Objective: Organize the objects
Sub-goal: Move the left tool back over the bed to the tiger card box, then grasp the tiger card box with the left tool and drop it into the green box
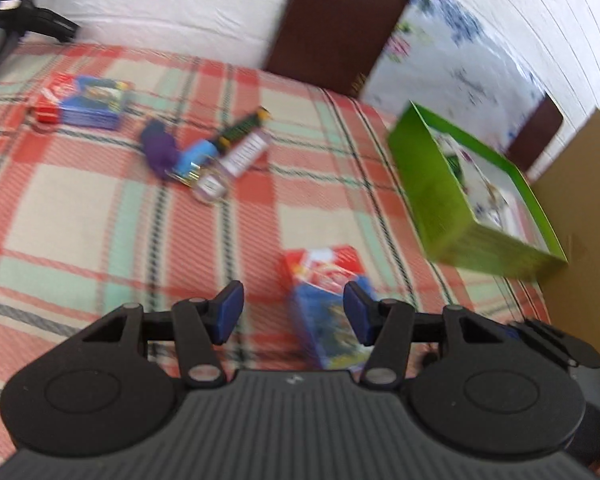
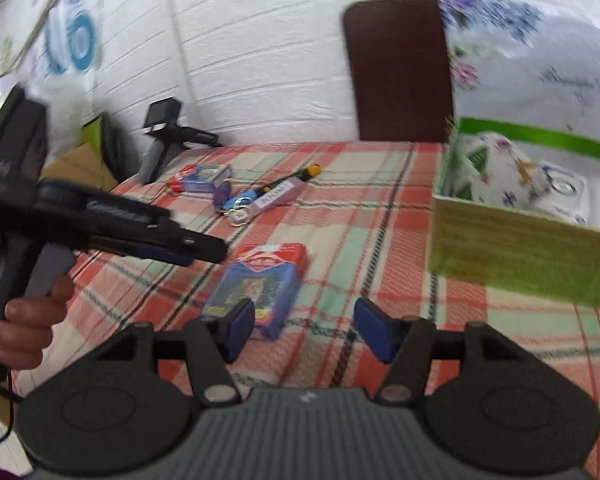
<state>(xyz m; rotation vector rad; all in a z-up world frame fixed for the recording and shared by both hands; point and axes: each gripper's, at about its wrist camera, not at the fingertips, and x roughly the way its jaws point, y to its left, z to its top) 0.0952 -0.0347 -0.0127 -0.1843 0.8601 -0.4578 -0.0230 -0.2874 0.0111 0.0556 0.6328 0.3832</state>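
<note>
Both claws apart and empty over the plaid table; clutter still outside the green box.

The left gripper [image 1: 294,312] and right gripper [image 2: 304,330] hang open above the near card pack [image 2: 256,288]; closing off-centre could skid it. Farther off, the small pile [image 1: 204,156] is tangled, so one grab may drag neighbours; the green box [image 1: 432,184] waits right.

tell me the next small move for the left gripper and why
Probably ease the left gripper forward and right around the near card pack: its jaws stand open, the pack lies loose on the cloth, off-centre toward the right pad, and the green box waits beyond.
</note>
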